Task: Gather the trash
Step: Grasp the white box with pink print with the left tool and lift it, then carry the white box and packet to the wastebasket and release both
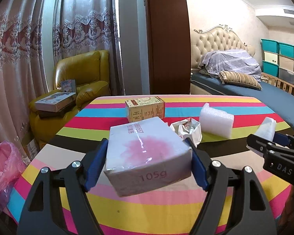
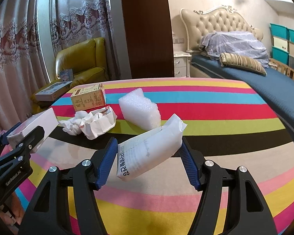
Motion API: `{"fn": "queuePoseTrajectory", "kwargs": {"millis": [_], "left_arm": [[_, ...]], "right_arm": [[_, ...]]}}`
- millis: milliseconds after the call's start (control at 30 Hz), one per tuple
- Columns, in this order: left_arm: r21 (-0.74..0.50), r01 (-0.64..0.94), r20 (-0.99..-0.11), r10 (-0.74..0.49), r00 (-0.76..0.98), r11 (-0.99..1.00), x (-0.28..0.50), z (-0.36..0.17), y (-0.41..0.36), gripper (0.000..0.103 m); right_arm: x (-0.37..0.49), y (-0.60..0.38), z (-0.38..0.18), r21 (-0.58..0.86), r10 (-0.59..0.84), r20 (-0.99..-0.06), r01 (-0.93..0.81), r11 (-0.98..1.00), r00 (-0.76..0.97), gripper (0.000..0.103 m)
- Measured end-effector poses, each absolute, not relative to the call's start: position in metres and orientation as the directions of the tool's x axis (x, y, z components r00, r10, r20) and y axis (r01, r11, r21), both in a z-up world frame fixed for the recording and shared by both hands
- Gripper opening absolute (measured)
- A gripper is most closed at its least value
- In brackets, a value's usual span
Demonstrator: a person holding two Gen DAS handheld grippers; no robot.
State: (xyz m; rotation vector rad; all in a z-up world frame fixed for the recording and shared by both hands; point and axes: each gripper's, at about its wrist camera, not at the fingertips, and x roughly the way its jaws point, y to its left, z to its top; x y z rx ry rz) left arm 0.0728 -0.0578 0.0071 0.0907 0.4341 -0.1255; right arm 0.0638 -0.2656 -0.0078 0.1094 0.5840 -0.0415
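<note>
Left wrist view: striped tablecloth (image 1: pixel 186 105) in pink, yellow, blue, red, green and black over the table. Past the held carton, a tan printed box (image 1: pixel 145 108) standing upright near the far edge, directly in line behind it. To its right, a crumpled paper wrapper (image 1: pixel 188 131), then a white foam block (image 1: pixel 215 122), all resting on the cloth and apart from the grippers. Off the table's left edge, a pink plastic bag (image 1: pixel 4 168) hanging low. Behind, a yellow leather armchair (image 1: pixel 82 74) stacked with flat boxes, lace curtains, a bed with a tufted headboard.

White carton (image 1: pixel 147 156) with a pink blotch on top and "105g" printed on the near face, tilted, lifted off the cloth. Left gripper (image 1: pixel 147 166) clamped on it, blue pads pressed to both long sides, jaws at a middling spread set by the carton's width.

Right wrist view: white pouch (image 2: pixel 151 146) with Korean lettering, soft and puffy, slanting up to the right, clear of the table. Right gripper (image 2: pixel 147 156) closed on it, blue pads against its two ends, spread a little narrower than the other pair. Crumpled tissue (image 2: pixel 74 124) just beside the paper wrapper, ahead and left.
</note>
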Motion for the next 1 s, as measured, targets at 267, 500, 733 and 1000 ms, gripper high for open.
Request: {"fn": "queuePoseTrajectory", "kwargs": {"millis": [267, 500, 733, 1000], "left_arm": [[0.082, 0.148, -0.386, -0.105, 0.916, 0.986, 0.055, 0.010, -0.056, 0.074], [0.096, 0.136, -0.338, -0.096, 0.936, 0.986, 0.035, 0.015, -0.045, 0.075], [0.087, 0.124, -0.337, -0.088, 0.937, 0.989, 0.028, 0.015, -0.034, 0.075], [0.085, 0.113, -0.339, -0.077, 0.937, 0.990, 0.021, 0.012, -0.023, 0.074]], "right_arm": [[0.053, -0.251, -0.001, 0.011, -0.062, -0.492, 0.077, 0.997, 0.869, 0.061], [0.043, -0.245, 0.004, 0.024, -0.038, -0.468, 0.056, 0.998, 0.883, 0.061], [0.032, -0.227, 0.016, -0.001, -0.009, -0.437, 0.009, 1.000, 0.899, 0.061], [0.022, -0.202, 0.020, -0.035, 0.035, -0.429, -0.055, 0.998, 0.903, 0.061]]}}
